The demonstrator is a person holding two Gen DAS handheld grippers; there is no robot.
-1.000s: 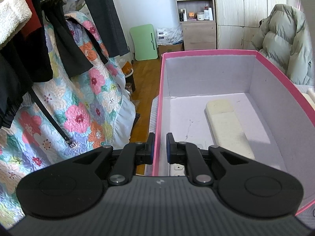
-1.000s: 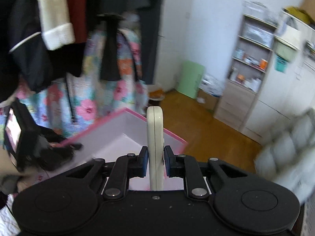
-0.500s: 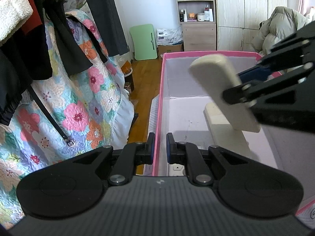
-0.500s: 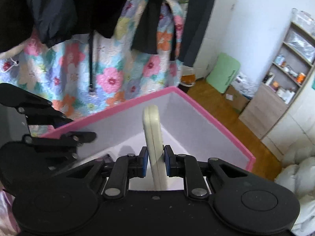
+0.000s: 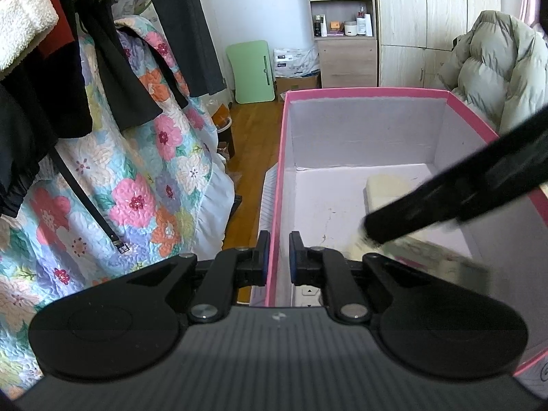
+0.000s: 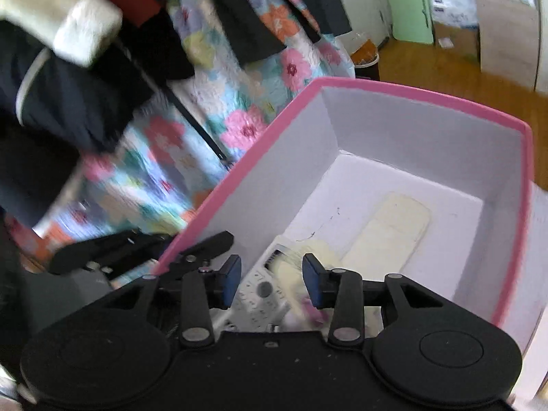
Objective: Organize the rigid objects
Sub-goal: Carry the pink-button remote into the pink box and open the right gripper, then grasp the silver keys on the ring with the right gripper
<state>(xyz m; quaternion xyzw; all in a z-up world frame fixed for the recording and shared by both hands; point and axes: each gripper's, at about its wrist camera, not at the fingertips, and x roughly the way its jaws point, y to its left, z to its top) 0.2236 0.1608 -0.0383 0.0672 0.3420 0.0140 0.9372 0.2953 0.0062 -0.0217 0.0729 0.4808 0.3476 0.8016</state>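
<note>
Right gripper [image 6: 272, 275] open, cream remote [image 6: 301, 257] blurred

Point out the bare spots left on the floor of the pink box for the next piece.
Inside the pink box, bare floor runs along the far wall and between the left wall and the cream remote. The near corner under the open right gripper is crowded: the just-dropped cream remote and a keypad device.
</note>
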